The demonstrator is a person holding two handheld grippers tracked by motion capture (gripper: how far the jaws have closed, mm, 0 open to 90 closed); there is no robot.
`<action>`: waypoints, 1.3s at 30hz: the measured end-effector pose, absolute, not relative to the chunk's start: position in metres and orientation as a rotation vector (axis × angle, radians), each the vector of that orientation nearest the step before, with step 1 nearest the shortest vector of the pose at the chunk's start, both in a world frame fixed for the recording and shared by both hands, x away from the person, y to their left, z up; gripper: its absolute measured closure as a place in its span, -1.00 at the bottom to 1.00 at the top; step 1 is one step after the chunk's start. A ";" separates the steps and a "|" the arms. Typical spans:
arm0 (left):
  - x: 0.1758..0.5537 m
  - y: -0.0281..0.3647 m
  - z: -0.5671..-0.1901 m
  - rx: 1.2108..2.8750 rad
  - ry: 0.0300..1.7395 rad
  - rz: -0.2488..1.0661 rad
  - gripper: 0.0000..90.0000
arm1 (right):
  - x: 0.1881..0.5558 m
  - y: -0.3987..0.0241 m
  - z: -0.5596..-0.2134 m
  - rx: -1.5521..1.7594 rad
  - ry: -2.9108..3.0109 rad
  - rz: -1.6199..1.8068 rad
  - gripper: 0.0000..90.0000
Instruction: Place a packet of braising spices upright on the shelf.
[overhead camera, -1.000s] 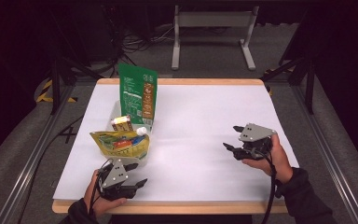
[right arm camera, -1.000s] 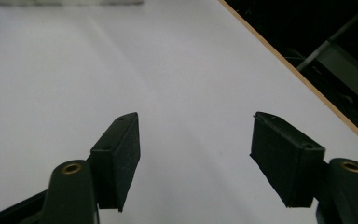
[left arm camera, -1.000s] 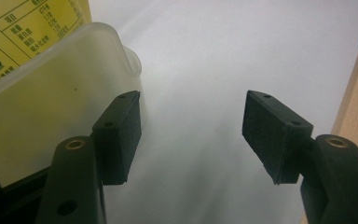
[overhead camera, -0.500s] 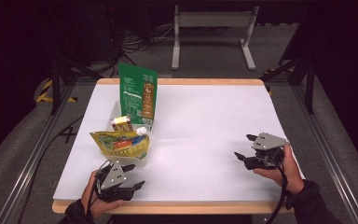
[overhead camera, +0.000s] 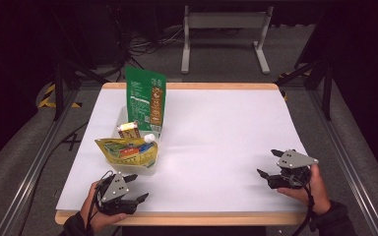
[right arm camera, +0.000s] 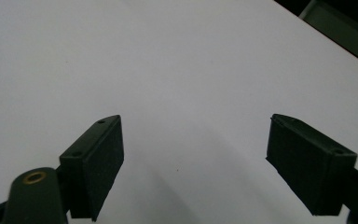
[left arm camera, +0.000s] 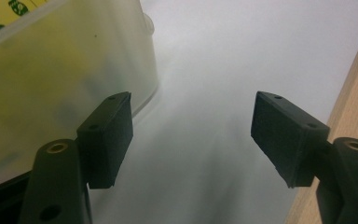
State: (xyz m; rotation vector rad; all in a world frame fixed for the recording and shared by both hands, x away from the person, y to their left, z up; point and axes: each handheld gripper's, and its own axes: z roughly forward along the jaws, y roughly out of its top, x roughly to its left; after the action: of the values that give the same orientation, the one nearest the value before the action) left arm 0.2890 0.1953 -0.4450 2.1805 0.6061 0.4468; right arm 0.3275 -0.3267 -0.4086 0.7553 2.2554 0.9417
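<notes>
Clear plastic bin, near left, stuffed with a yellow pouch; my left gripper sits just beside it, my right gripper far right, both gaping empty, jaws just widened.

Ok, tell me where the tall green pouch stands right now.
In the high view the tall green pouch stands upright at the far end of the clear plastic bin, on the table's left side, behind the yellow packet.
</notes>
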 end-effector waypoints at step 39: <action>0.278 0.254 -0.450 1.966 0.899 0.582 -0.91 | 0.294 -0.372 -0.438 0.998 2.052 0.973 -0.78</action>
State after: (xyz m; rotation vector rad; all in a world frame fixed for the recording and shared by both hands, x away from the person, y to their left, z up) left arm 0.2776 0.2543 -0.4500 1.9656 0.8993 0.5817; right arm 0.2941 -0.3723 -0.4380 0.9977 2.0521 0.9729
